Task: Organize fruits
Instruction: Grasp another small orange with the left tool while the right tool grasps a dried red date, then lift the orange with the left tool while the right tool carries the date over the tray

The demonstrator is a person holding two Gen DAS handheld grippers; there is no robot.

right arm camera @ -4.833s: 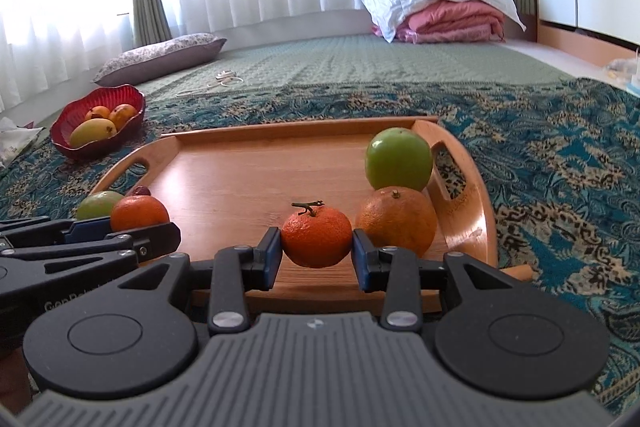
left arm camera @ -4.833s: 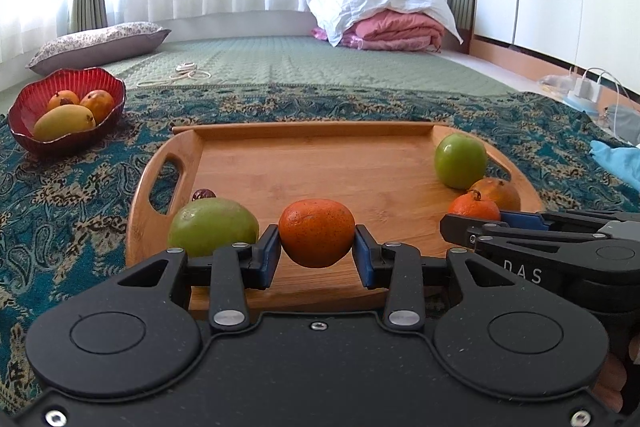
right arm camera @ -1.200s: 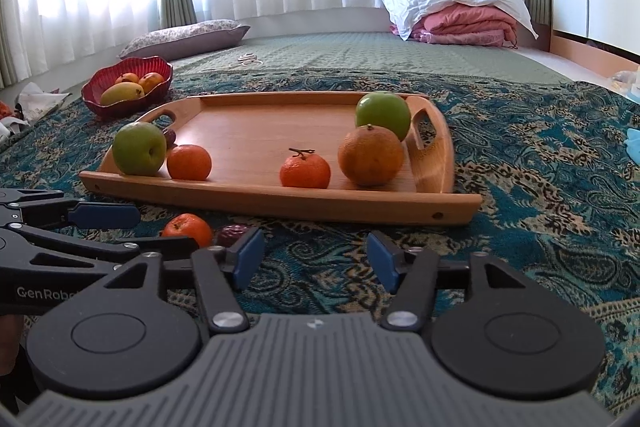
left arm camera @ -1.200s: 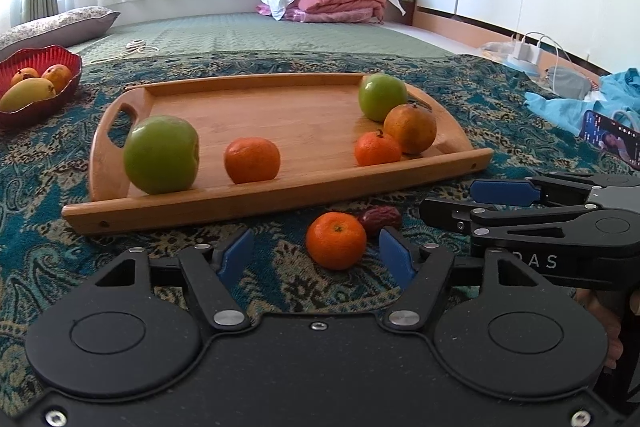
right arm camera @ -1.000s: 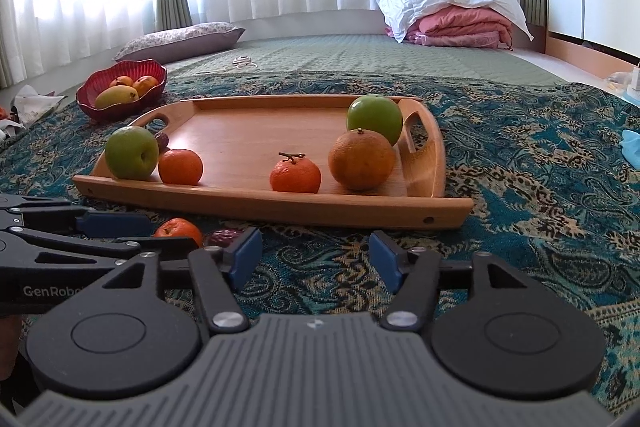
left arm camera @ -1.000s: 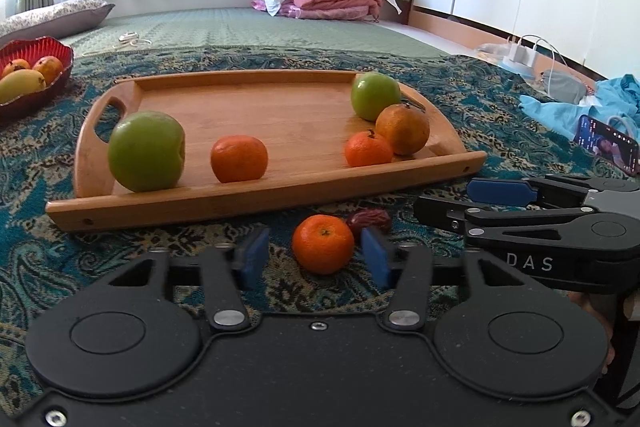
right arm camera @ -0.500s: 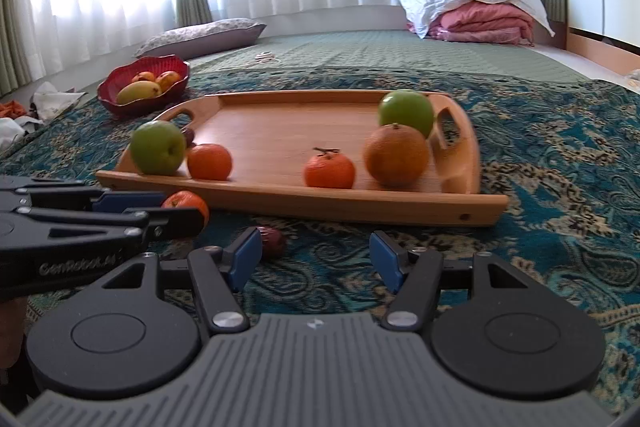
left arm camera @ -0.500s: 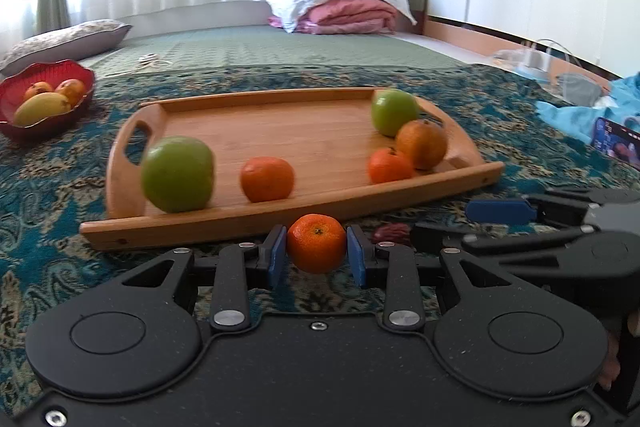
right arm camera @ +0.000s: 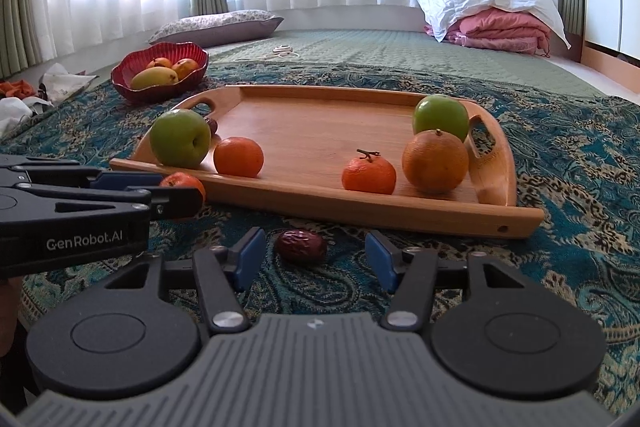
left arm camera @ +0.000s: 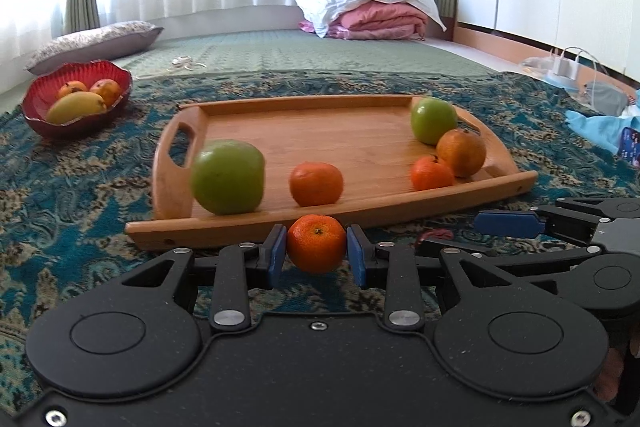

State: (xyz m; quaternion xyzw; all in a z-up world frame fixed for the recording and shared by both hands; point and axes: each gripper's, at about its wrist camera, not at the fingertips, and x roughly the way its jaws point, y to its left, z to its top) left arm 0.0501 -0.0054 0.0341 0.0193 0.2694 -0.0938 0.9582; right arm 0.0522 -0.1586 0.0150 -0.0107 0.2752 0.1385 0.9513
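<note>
My left gripper (left arm camera: pixel 316 253) is shut on a small mandarin (left arm camera: pixel 316 244), held just in front of the wooden tray's (left arm camera: pixel 360 131) near rim. A dark red date (right arm camera: pixel 302 246) lies on the patterned rug between the blue pads of my right gripper (right arm camera: pixel 312 259). Its jaws are closing, and the pads stand clear of the date on both sides. On the tray sit a green apple (left arm camera: pixel 228 177) and an orange (left arm camera: pixel 316 184) at the left. A stemmed mandarin (right arm camera: pixel 369 175), a larger orange (right arm camera: pixel 435 161) and a second green apple (right arm camera: pixel 440 117) sit at the right.
A red bowl (left arm camera: pixel 76 103) with a mango and other fruit stands on the rug far left of the tray. Blue cloth and a phone (left arm camera: pixel 632 147) lie at the right edge. A cushion (right arm camera: pixel 216 25) and folded bedding (right arm camera: pixel 500 23) lie at the back.
The left jaws have come together on the mandarin and raised it a little off the rug. The right gripper has slid left until the date lies between its jaws, which have narrowed.
</note>
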